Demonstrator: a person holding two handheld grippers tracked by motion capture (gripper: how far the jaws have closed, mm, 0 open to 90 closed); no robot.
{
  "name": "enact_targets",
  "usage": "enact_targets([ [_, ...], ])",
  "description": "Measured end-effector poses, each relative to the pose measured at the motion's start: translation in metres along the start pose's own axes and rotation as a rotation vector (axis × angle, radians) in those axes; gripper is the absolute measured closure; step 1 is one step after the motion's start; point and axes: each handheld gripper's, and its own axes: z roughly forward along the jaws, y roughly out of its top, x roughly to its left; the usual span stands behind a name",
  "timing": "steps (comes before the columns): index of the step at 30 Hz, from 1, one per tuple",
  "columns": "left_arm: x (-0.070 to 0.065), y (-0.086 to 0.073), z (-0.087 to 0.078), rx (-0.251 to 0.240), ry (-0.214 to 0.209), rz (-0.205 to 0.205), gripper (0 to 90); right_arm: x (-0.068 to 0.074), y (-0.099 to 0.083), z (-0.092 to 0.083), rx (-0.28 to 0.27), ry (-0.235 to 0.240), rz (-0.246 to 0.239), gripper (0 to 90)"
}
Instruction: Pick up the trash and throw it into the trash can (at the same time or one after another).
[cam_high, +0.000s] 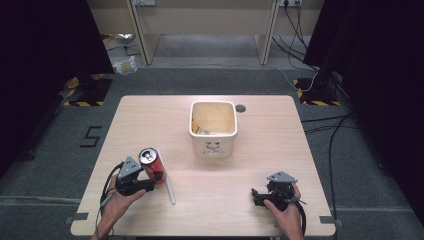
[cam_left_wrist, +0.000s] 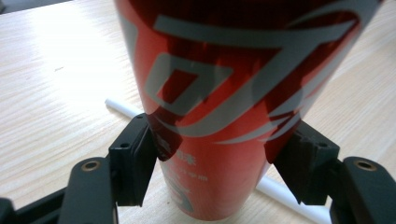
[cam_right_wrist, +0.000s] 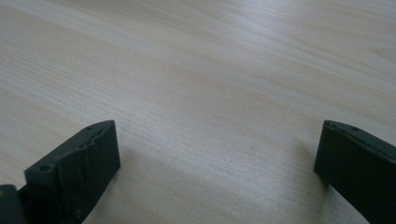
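The left gripper (cam_high: 150, 179) is gripping a red can (cam_high: 150, 165) low on its body; in the left gripper view both pads are pressing on the can (cam_left_wrist: 233, 107), one on each side of the wall. The can is standing upright on the table (cam_high: 250, 200), near the front left corner, with its opened top facing up. A white straw (cam_high: 166, 176) is lying flat on the table just beside the can, on the side toward the middle, and it is running behind the can's base in the left gripper view (cam_left_wrist: 122, 108).

The right gripper (cam_high: 260, 196) is resting near the front right corner, well apart from the can. Its jaws are standing wide, with nothing but bare wood between them in the right gripper view (cam_right_wrist: 219, 154).

A cream bin (cam_high: 213, 145) is sitting at the middle of the table, beyond both grippers, with some scraps lying inside.

Handling judgement: the can is looking light and probably empty, given the opened top. Its thin metal wall is likely to dent under a hard squeeze, and the glossy printed surface is likely to be slippery. The present hold, square across the lower body, is looking sound; a moderate grip is advisable, keeping the can upright in case liquid is remaining inside.
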Motion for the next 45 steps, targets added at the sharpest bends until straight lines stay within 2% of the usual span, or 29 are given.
enact_targets([
  [6,0.003,0.004,-0.001,0.002,-0.005,-0.004,33.9,0.000,0.000,0.000,0.000,0.000,0.000,0.2],
  [18,0.001,0.020,-0.003,0.015,-0.021,0.015,34.0,0.000,0.000,0.000,0.000,0.000,0.000,0.3],
  [31,0.000,0.037,-0.003,0.005,-0.031,0.027,34.0,0.000,0.000,0.000,0.000,0.000,0.000,0.3],
  [45,0.002,0.062,-0.005,-0.029,-0.040,0.005,34.0,0.000,0.000,0.000,0.000,0.000,0.000,0.2],
])
